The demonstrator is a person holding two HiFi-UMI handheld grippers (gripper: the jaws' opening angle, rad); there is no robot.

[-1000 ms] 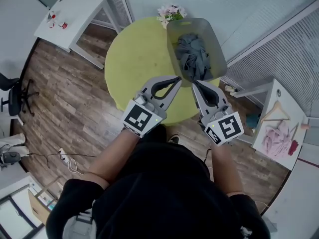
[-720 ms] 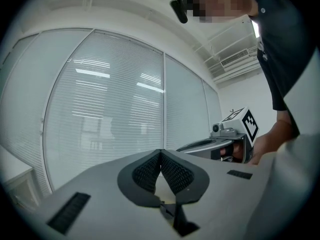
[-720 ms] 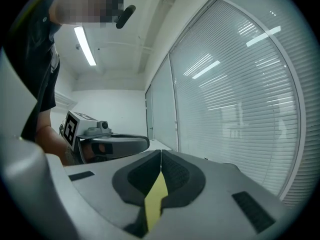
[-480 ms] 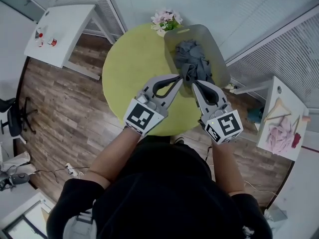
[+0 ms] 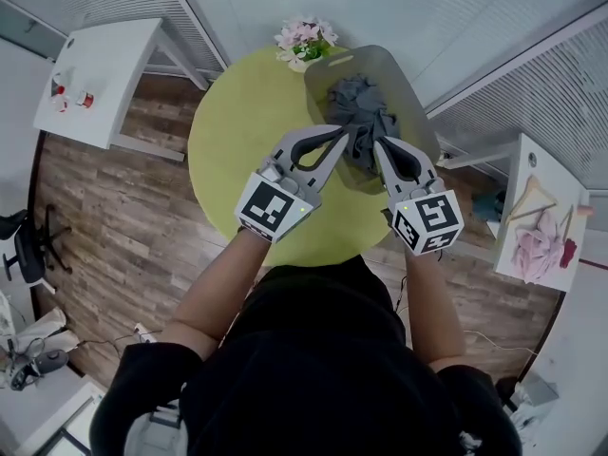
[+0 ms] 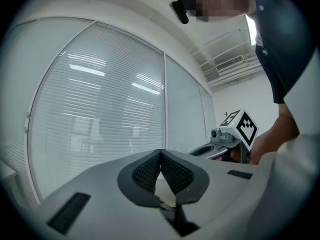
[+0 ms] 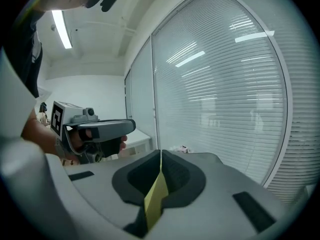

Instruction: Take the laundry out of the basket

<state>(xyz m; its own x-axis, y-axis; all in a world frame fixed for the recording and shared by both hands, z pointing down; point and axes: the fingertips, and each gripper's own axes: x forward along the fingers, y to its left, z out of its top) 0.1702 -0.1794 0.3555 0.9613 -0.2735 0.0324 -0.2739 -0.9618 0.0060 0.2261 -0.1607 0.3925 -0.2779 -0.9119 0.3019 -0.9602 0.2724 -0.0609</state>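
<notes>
A grey plastic basket stands at the far right of a round yellow-green table. Crumpled grey laundry fills it. My left gripper is held above the basket's near left rim, its jaws closed on nothing. My right gripper hovers just right of it over the basket's near end, also shut and empty. Both tips point at the laundry without touching it. In the left gripper view the pads meet against window blinds, with the right gripper alongside. The right gripper view shows closed jaws and the left gripper.
A pot of pink flowers sits at the table's far edge beside the basket. A white side table stands at the left. Another white table at the right holds pink clothes and a hanger. Blinds and glass walls stand behind the table.
Both grippers have moved forward a little, from the basket's near edge to over its near end. Both stayed shut. The laundry has not moved.
</notes>
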